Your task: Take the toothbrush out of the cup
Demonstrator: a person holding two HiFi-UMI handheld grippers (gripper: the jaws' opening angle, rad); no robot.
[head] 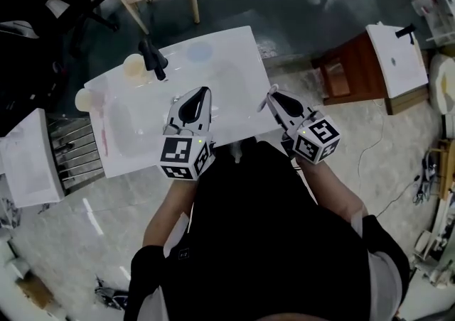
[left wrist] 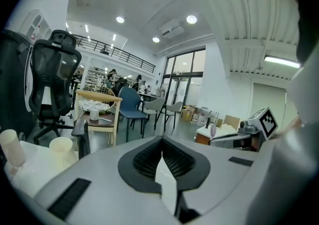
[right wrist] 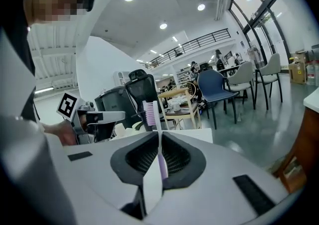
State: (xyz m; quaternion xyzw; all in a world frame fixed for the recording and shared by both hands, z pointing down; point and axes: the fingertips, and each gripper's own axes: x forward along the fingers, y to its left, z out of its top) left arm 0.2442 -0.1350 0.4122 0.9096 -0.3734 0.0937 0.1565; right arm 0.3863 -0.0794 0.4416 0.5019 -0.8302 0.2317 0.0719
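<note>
Lilac-handled toothbrush [right wrist: 149,114] clamped upright in the narrow jaws of the right gripper [right wrist: 159,142], bristles on top, at centre frame of the right gripper view and touching no vessel. Left gripper [left wrist: 162,157] pressed fully together on nothing, low over the near edge of the white table [head: 227,50]. Two pale cups [head: 134,65] at upper left of the head view, well apart from both grippers, nothing visibly sticking out of either. Judged done: brush out and free. Left, at most, to set it down.

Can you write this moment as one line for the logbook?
right gripper: shut on toothbrush, bristles sticking out past jaws | left gripper: shut, empty | cup: on table, away from both grippers
</note>
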